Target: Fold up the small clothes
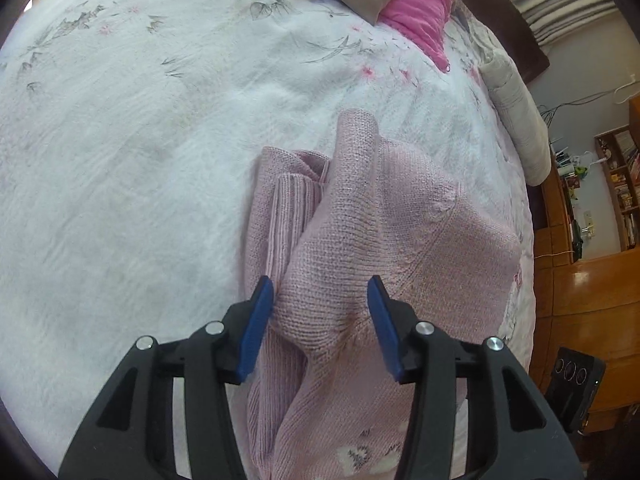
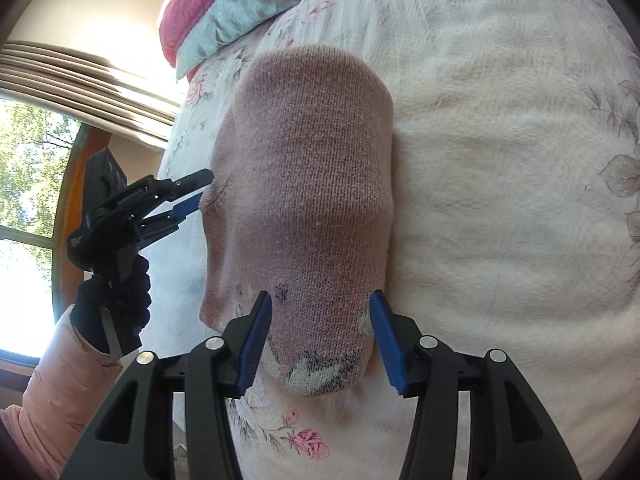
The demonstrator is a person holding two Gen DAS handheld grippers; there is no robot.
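A small pink knitted sweater lies folded in a bundle on the white floral bedspread. Its ribbed hem shows on the left side, and a sleeve end sticks up at the far end. My left gripper is open just above the near part of the sweater, with a raised fold between its blue pads. In the right wrist view the same sweater is a rounded pink bundle. My right gripper is open, its pads on either side of the patterned near end. The left gripper shows at the sweater's left edge.
Pink and grey pillows lie at the head of the bed, with a rolled white blanket at its right edge. Wooden furniture and shelves stand beyond that edge. A window and a person's gloved hand show in the right wrist view.
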